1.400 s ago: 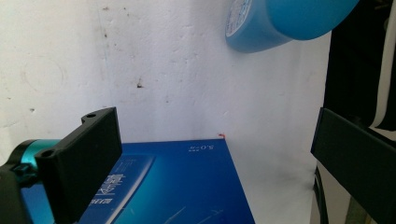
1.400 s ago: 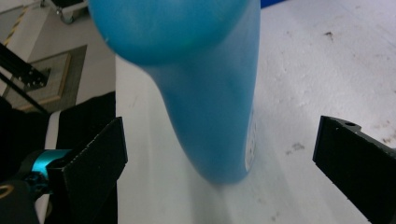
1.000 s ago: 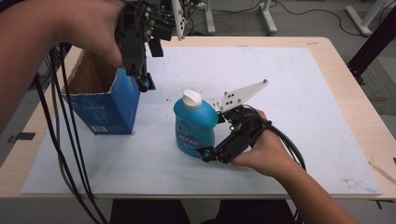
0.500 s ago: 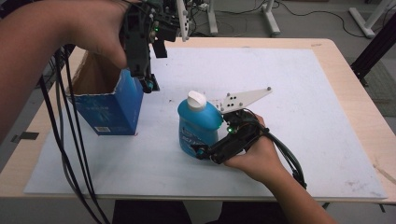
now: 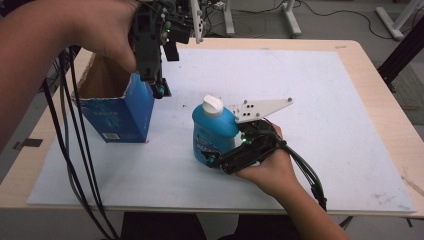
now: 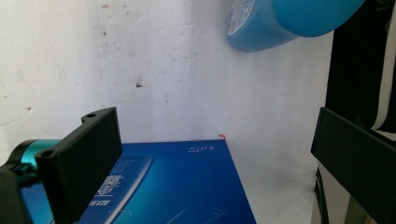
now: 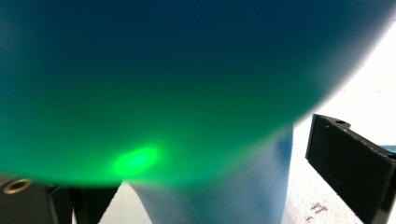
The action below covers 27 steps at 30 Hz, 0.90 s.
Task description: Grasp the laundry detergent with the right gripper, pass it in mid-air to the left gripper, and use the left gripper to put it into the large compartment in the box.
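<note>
Right gripper (image 5: 216,159) sits low on the bottle (image 5: 212,134), jaws either side of the blue body near the base; in the right gripper view the bottle (image 7: 187,84) fills the space between them, one jaw at the right edge not clearly touching, so I can't tell if it's clamped or just cradling. Bottle stands upright mid-mat (image 5: 310,100), white cap (image 5: 213,105) on, just right of the box (image 5: 117,107)

Left gripper (image 5: 159,89) hangs over the box's right wall, jaws spread with nothing between them; in its own view the box face (image 6: 177,186) lies below and the bottle (image 6: 289,23) shows farther off

Handling, my read:
- bottle looks like rigid-ish plastic, rounded and glossy, so slippery for flat jaws; wall may flex if squeezed hard
- can't see fill level; assume liquid inside, so some weight, and sloshing if tipped
- low grip puts the mass above the jaws, so it could pivot; a hold around mid-body or just under the shoulder looks safer
- cap and neck too small and smooth to be a good hold
- box is open-top cardboard, light, walls soft; likely to slide or tip if bumped, so the left gripper could pinch the near wall to steady it
</note>
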Each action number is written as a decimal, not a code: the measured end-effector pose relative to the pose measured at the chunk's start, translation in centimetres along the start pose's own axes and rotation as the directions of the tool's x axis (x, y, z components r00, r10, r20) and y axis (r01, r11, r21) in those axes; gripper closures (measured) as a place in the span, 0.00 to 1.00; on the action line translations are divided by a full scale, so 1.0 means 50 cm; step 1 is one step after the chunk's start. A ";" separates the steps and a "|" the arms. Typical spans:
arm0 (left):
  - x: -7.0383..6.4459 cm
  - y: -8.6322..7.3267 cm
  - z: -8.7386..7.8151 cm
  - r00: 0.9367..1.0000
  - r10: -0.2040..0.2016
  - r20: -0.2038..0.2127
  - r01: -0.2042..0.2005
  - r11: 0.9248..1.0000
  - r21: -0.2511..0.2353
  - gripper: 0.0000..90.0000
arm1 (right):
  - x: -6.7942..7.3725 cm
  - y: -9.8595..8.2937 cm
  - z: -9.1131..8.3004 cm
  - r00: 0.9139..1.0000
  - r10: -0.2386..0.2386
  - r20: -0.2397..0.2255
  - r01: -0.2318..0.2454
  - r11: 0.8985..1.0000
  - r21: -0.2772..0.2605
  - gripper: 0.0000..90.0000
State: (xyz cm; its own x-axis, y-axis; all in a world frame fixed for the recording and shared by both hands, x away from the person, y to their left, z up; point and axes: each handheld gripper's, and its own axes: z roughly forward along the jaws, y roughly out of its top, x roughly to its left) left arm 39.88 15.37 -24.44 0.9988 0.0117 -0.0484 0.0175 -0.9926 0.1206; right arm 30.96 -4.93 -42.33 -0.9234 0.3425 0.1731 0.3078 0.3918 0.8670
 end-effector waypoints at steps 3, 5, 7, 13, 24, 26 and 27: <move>0.000 0.000 0.000 1.000 0.002 -0.002 -0.002 1.000 0.001 0.02 | 0.001 -0.001 0.000 1.000 -0.008 0.002 0.008 1.000 -0.015 0.14; 0.000 0.000 0.000 1.000 -0.001 0.001 0.001 1.000 0.001 0.02 | 0.001 -0.001 0.001 1.000 -0.006 0.006 0.006 1.000 -0.016 0.14; 0.001 -0.001 0.001 1.000 -0.001 0.001 0.001 1.000 0.002 0.02 | 0.001 -0.002 0.002 1.000 -0.011 0.010 0.011 1.000 -0.014 0.17; 0.002 -0.002 0.002 1.000 -0.005 -0.001 0.005 1.000 0.006 0.02 | 0.003 -0.003 0.001 1.000 -0.023 0.013 0.024 1.000 -0.020 0.26; 0.005 -0.001 0.008 1.000 -0.007 0.003 0.007 1.000 0.012 0.02 | 0.007 -0.003 0.002 0.999 -0.046 0.018 0.047 0.998 -0.032 0.30; 0.005 -0.001 0.009 1.000 -0.010 0.004 0.010 1.000 0.015 0.02 | 0.008 -0.004 0.003 0.999 -0.042 0.012 0.043 0.998 -0.037 0.30; 0.005 0.000 0.009 1.000 -0.009 0.005 0.009 1.000 0.014 0.02 | 0.007 -0.004 0.003 0.999 -0.044 0.014 0.045 0.998 -0.034 0.30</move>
State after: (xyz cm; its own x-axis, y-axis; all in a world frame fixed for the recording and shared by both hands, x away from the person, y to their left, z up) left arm 40.09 15.34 -24.89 0.9983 0.0198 -0.0546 0.0255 -0.9940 0.1063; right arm 30.59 -4.75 -42.53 -0.9330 0.3364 0.1280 0.2580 0.3771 0.8895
